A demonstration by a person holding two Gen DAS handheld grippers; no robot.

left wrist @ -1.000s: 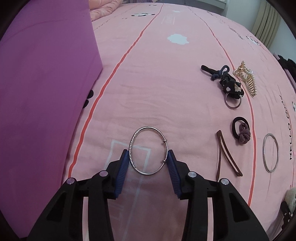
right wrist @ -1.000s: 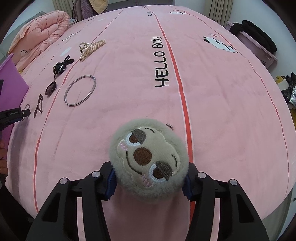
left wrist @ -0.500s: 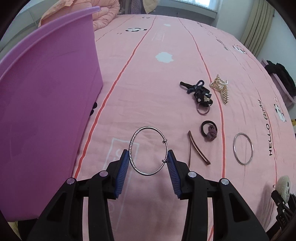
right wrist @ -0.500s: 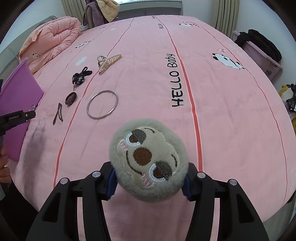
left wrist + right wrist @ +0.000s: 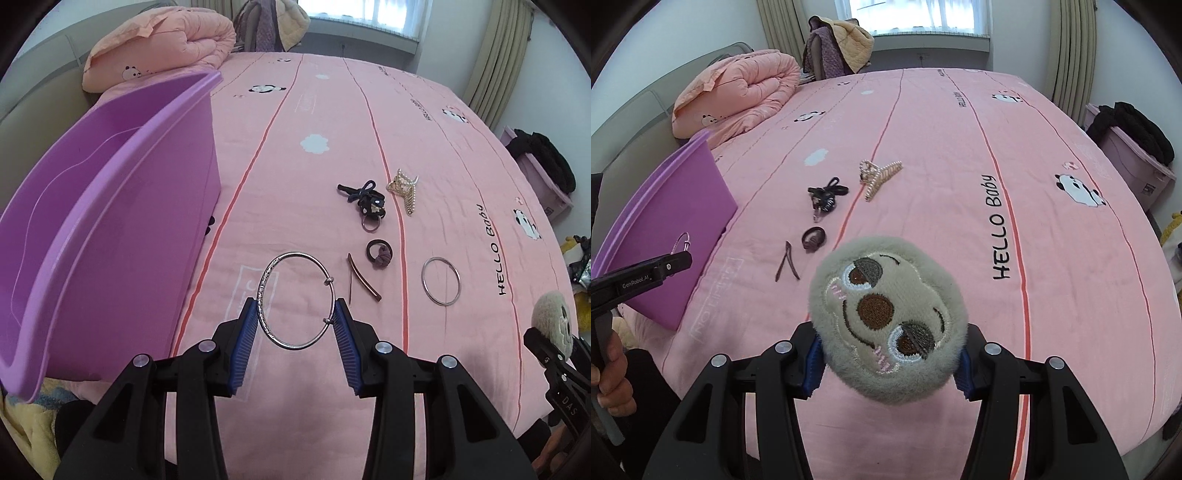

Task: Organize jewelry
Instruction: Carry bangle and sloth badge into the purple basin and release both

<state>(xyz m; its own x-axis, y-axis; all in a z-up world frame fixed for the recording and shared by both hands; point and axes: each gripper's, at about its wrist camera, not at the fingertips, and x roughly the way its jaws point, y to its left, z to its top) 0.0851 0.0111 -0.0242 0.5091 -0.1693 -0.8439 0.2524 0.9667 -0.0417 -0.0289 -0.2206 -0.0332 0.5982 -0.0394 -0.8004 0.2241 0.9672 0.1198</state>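
While your left tongs [image 5: 297, 325] pinch the thin, stiff, slippery bangle [image 5: 295, 300] across its width, your right tongs [image 5: 888, 360] squeeze the soft plush charm [image 5: 886, 317].

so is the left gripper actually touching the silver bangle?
Touching. Left wrist view: both blue pads of the left gripper press the silver bangle from either side, lifted off the bedsheet.
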